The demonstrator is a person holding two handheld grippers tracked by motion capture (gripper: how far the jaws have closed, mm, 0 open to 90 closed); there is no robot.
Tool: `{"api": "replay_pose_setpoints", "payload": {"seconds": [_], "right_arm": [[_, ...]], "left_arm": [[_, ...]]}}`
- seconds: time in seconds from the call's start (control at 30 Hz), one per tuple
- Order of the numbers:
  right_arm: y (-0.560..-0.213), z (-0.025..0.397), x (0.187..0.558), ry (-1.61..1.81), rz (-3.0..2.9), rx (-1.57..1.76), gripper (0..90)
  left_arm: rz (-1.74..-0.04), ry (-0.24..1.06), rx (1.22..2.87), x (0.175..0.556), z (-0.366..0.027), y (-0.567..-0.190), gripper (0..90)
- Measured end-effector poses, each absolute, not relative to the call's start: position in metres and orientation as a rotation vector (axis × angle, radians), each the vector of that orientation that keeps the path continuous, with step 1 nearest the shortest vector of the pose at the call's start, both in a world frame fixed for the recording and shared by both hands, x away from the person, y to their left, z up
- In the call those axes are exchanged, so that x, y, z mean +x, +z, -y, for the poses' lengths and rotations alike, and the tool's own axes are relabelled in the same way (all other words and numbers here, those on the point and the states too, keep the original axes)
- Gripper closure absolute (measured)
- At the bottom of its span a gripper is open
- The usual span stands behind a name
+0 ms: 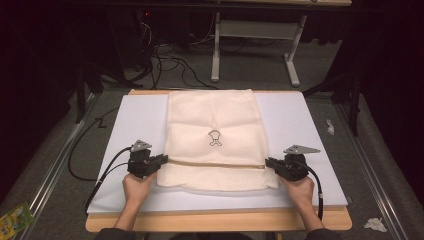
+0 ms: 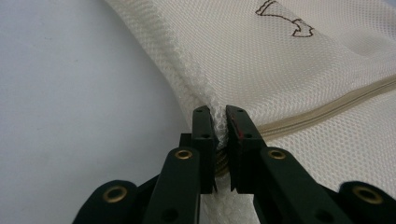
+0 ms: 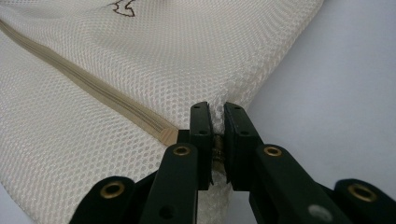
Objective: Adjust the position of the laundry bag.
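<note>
Mesh pinched between both pairs of jaws: left gripper (image 2: 220,122) clamped on the laundry bag (image 1: 215,135) edge at 9 o'clock, right gripper (image 3: 215,117) clamped on the opposite edge at 3 o'clock, each just beside an end of the beige zipper (image 2: 327,108). Held so, probably, to lift or fold evenly along the zipper line. Bag flat at centre of the white worktop (image 1: 135,120). Small outline logo (image 1: 215,137) too tiny to read; contents and underside hidden; pinched layers uncountable.
</note>
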State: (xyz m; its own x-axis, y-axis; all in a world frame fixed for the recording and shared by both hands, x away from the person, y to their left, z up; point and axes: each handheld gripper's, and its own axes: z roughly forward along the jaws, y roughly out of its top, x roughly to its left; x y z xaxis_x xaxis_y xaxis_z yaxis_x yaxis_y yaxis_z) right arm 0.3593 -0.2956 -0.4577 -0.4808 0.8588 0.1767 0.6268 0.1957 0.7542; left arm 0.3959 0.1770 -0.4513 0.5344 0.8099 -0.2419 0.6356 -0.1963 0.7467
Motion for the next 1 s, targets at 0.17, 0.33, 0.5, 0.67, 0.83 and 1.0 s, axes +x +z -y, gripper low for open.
{"api": "replay_pose_setpoints", "payload": {"seconds": [0.17,0.33,0.5,0.67,0.83,1.0], "right_arm": [[-0.457,0.294,0.355,1.178,-2.192,1.4,84.1],[-0.458,0.293,0.353,1.175,-2.196,1.392,84.0],[-0.457,0.289,0.348,1.178,-2.204,1.373,84.0],[-0.459,0.288,0.345,1.174,-2.201,1.38,84.0],[-0.463,0.288,0.341,1.183,-2.198,1.388,83.8],[-0.463,0.288,0.338,1.181,-2.197,1.384,83.8]], "left_arm": [[-1.181,0.252,1.922,0.392,-0.18,-0.449,82.4],[-1.18,0.246,1.929,0.389,-0.183,-0.45,82.1],[-1.193,0.244,1.928,0.387,-0.185,-0.452,82.0],[-1.188,0.253,1.936,0.382,-0.184,-0.455,82.0],[-1.194,0.254,1.928,0.378,-0.185,-0.458,82.0],[-1.189,0.268,1.933,0.373,-0.184,-0.459,81.7]]}}
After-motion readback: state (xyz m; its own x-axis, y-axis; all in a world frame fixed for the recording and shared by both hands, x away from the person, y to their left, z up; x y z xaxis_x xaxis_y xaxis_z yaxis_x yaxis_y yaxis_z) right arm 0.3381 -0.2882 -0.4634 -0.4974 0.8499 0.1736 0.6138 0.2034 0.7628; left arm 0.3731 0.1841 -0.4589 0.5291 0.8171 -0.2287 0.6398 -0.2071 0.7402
